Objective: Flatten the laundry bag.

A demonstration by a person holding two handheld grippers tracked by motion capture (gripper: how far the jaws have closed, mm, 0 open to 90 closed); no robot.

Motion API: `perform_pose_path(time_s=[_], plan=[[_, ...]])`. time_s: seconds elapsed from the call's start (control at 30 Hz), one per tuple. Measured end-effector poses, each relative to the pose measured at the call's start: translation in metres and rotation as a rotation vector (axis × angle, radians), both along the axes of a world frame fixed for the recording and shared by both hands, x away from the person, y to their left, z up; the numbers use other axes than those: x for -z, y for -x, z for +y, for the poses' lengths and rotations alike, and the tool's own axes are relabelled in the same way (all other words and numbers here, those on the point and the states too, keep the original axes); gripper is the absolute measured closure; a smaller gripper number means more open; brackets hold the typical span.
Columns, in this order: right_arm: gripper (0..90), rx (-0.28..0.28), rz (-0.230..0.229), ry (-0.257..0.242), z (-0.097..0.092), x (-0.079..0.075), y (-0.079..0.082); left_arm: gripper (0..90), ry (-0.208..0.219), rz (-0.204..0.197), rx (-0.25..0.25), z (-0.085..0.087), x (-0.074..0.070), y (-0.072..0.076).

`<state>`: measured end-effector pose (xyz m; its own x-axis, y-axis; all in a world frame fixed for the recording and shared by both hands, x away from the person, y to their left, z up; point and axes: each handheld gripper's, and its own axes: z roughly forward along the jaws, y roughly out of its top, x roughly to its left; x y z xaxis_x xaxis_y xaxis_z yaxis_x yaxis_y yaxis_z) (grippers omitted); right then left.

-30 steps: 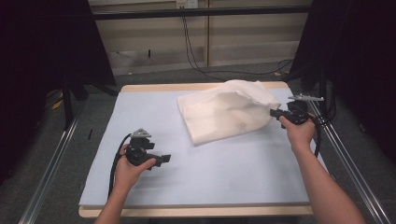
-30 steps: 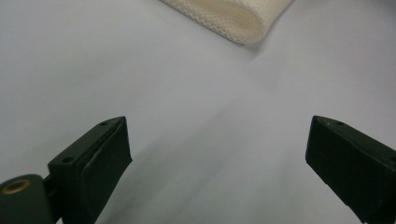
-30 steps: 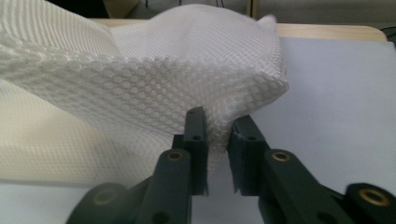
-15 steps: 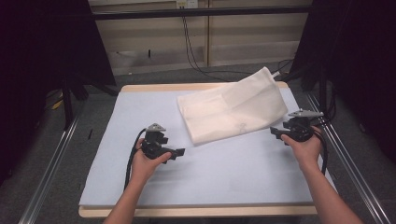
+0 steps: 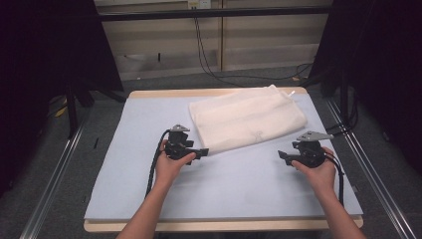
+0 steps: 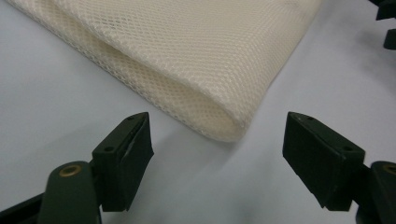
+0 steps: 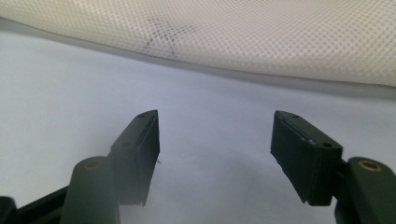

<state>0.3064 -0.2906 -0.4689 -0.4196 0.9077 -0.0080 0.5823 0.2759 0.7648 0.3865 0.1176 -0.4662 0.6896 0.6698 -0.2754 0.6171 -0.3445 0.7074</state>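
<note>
A cream mesh cloth [image 5: 249, 119] lies folded flat on the far right half of the pale blue mat [image 5: 149, 129]. My left gripper [image 5: 203, 152] lies low on the mat, pointing right at the cloth's near left corner. In the left gripper view that rounded folded corner [image 6: 196, 56] reaches the tips of my left gripper [image 6: 217, 123]. Its jaws have just been closing, and the pads touch nothing. My right gripper [image 5: 282, 155] points left, near the mat's right side. In the right gripper view the cloth's edge [image 7: 280, 37] lies beyond my right gripper [image 7: 215, 116], whose jaws have just been opening with nothing between them.
The mat covers a wooden table [image 5: 209, 226] with metal rails [image 5: 54, 174] along both sides. Black cables [image 5: 209, 55] hang down the wall behind. Bare mat stretches across the near half and the left.
The right gripper let go of the cloth's raised right edge, and the cloth settled flat. That gripper drew back toward the near edge. The left gripper moved right, up to the cloth's near corner.
</note>
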Motion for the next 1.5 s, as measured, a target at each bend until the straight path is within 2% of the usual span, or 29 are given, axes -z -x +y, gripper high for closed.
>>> perform_pose_path(time_s=[0.2,0.23,0.27,0.33,0.4,0.43,0.47,0.5,0.57,0.63,0.7,0.83,1.0,1.2,1.27,1.33,1.43,1.5], plan=[[33.1,-0.002,-0.011,-0.007,0.003,0.000,0.003,34.1,0.037,0.018,-0.030,-0.007,0.000,-0.009],[33.1,-0.001,-0.011,-0.005,0.003,0.001,0.003,34.7,0.012,0.019,-0.025,-0.008,0.000,-0.010],[33.1,-0.004,-0.011,-0.004,0.003,0.001,0.003,35.5,0.014,0.024,-0.033,-0.009,0.001,-0.011],[33.1,-0.006,-0.016,-0.009,0.004,0.001,0.002,38.4,0.045,0.032,-0.044,-0.011,0.002,-0.012],[33.3,-0.008,-0.017,-0.016,0.004,0.001,0.002,48.8,0.054,0.029,-0.011,-0.015,0.002,-0.013],[33.2,-0.008,-0.017,-0.017,0.004,0.001,0.002,49.3,0.054,0.029,-0.011,-0.015,0.002,-0.013],[33.2,-0.005,-0.013,-0.020,0.004,0.001,0.002,54.1,0.023,0.025,-0.005,-0.017,0.001,-0.013],[33.2,-0.005,-0.013,-0.020,0.004,0.001,0.002,62.3,0.028,0.038,0.006,-0.017,0.001,-0.014],[33.2,-0.004,-0.015,-0.012,0.005,0.001,0.002,70.2,0.025,0.043,0.011,-0.017,0.000,-0.015],[33.2,-0.006,-0.016,-0.011,0.004,0.001,0.002,78.8,0.052,0.062,0.019,-0.016,-0.001,-0.015],[33.2,-0.007,-0.015,-0.015,0.004,0.001,0.002,82.5,0.053,0.080,0.026,-0.014,-0.002,-0.016],[33.3,-0.014,-0.013,-0.010,0.004,0.002,0.002,83.6,0.013,0.077,0.027,-0.003,-0.004,-0.016],[33.1,-0.013,-0.006,-0.017,0.002,0.002,0.003,83.8,-0.008,0.085,-0.002,0.026,-0.010,-0.020],[32.7,-0.007,-0.001,-0.036,-0.001,0.001,0.001,83.6,-0.040,0.096,0.002,0.046,-0.009,-0.018],[32.8,-0.003,0.002,-0.033,-0.002,0.000,0.000,82.9,-0.037,0.099,0.010,0.047,-0.009,-0.018],[33.5,0.001,0.003,-0.038,-0.003,-0.003,-0.001,79.4,-0.008,0.114,-0.009,0.049,-0.010,-0.019],[33.5,0.017,-0.019,-0.058,-0.007,-0.010,-0.004,63.1,0.059,0.112,-0.054,0.052,-0.012,-0.021],[33.4,0.032,-0.029,-0.071,-0.011,-0.015,-0.008,55.7,0.080,0.098,-0.092,0.053,-0.013,-0.023]])
